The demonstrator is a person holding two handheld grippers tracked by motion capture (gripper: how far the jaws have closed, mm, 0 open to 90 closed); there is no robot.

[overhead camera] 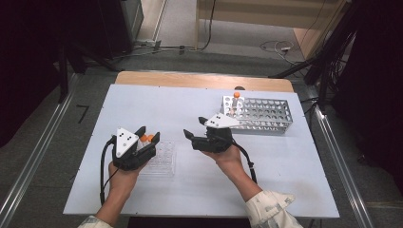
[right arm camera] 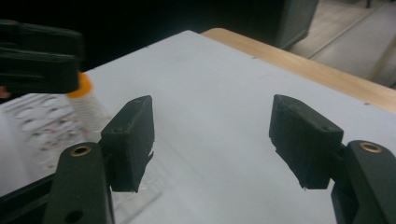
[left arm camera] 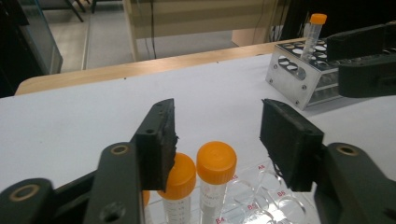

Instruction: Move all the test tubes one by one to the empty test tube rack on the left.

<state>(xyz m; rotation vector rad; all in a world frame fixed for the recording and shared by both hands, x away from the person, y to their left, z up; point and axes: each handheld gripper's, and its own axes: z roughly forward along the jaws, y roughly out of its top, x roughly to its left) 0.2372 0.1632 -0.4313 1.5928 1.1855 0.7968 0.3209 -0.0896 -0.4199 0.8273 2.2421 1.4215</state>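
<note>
We hold the left gripper (left arm camera: 217,133) released over the clear plastic rack (overhead camera: 160,160) at near left; its jaws stand apart around the orange-capped tubes (left arm camera: 215,179) seated upright there, one pad just beside a cap, pressing on nothing. The right gripper (right arm camera: 212,140) hangs empty, jaws wide, over bare table (overhead camera: 190,102) at the middle. One more tube (overhead camera: 235,101) stands in the metal rack (overhead camera: 263,114) at far right. Risk, as we judge it: lifting the left gripper away crookedly could catch a cap, tilting a tube or dragging the light plastic rack.
</note>
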